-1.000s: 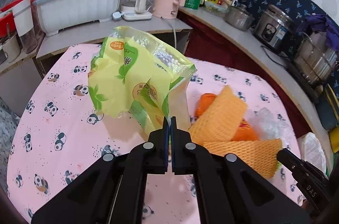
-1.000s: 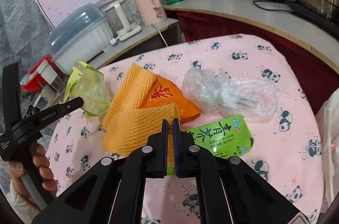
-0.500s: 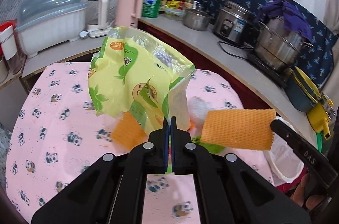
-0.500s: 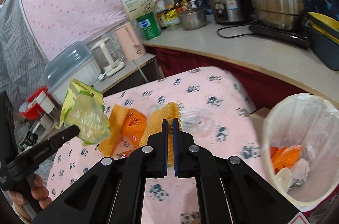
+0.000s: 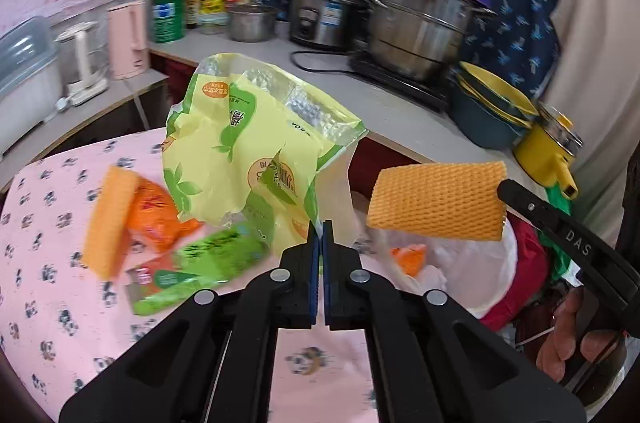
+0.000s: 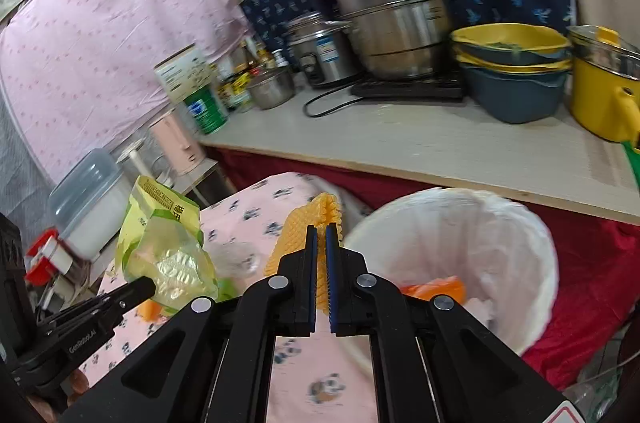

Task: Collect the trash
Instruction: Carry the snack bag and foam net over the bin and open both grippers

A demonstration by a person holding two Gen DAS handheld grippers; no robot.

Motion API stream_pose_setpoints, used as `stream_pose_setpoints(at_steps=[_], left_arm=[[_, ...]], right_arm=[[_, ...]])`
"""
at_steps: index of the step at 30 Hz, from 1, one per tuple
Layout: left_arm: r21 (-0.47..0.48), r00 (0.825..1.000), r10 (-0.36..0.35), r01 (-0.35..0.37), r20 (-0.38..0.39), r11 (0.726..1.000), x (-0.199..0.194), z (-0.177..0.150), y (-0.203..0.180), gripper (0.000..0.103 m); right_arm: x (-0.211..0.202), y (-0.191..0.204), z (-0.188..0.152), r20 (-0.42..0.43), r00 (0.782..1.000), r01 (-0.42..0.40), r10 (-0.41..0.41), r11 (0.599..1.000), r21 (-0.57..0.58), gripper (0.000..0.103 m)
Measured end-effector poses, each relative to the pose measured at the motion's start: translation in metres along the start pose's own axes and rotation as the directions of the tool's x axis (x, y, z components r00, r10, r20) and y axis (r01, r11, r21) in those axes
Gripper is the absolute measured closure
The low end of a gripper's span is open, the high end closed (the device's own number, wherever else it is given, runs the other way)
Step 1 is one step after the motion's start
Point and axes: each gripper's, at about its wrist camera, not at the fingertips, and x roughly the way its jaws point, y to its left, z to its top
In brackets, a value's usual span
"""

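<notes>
A steel pot [image 6: 394,23] and yellow basins [image 6: 512,47] crowd the counter [image 6: 420,139].

Small kitchen w/ pink dotted curtain [image 6: 92,35] on a wire along the back, navy bird-print cloth [image 5: 516,7] behind a pale L-shaped counter [image 6: 436,143]. Dark red cloth [image 6: 600,263] hangs under the counter edge. Table [image 5: 44,287] has pink panda-print cover. Even, soft light.

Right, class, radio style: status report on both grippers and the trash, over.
Left gripper shut on yellow-green snack bag, held above table. Right gripper shut on orange foam net, near the lined trash bin. Nothing blocking the bin mouth.
</notes>
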Motion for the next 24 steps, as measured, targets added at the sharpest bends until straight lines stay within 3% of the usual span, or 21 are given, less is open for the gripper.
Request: stream_pose_setpoints(at_steps=[7, 13, 19, 22, 24], left_arm=[[0.106, 0.993, -0.107, 0.113, -0.058, 0.988, 0.023, -0.007, -0.075, 0.102], [0.145, 0.967, -0.208, 0.229, -0.146, 0.963, 0.047, -0.014, -0.121, 0.102], [0.169, 0.964, -0.204, 0.233, -0.173, 0.958, 0.067, -0.022, -0.141, 0.098], [0.154, 0.969, -0.181, 0.207, -0.168, 0.966, 0.072, -0.022, -0.136, 0.08], [0.143, 0.978, -0.153, 0.173, -0.139, 0.975, 0.068, -0.021, -0.128, 0.056]], right_arm=[[-0.031, -0.068, 0.003, 0.043, 0.995, 0.091, -0.095, 0.993, 0.081, 0.098], [-0.049, -0.105, 0.002, 0.065, 0.986, 0.146, -0.155, 0.981, 0.126, 0.098], [-0.052, -0.121, 0.0, 0.06, 0.983, 0.164, -0.175, 0.976, 0.146, 0.098], [-0.05, -0.121, -0.001, 0.054, 0.984, 0.16, -0.17, 0.977, 0.144, 0.098], [-0.044, -0.119, -0.001, 0.048, 0.986, 0.154, -0.162, 0.978, 0.138, 0.098]])
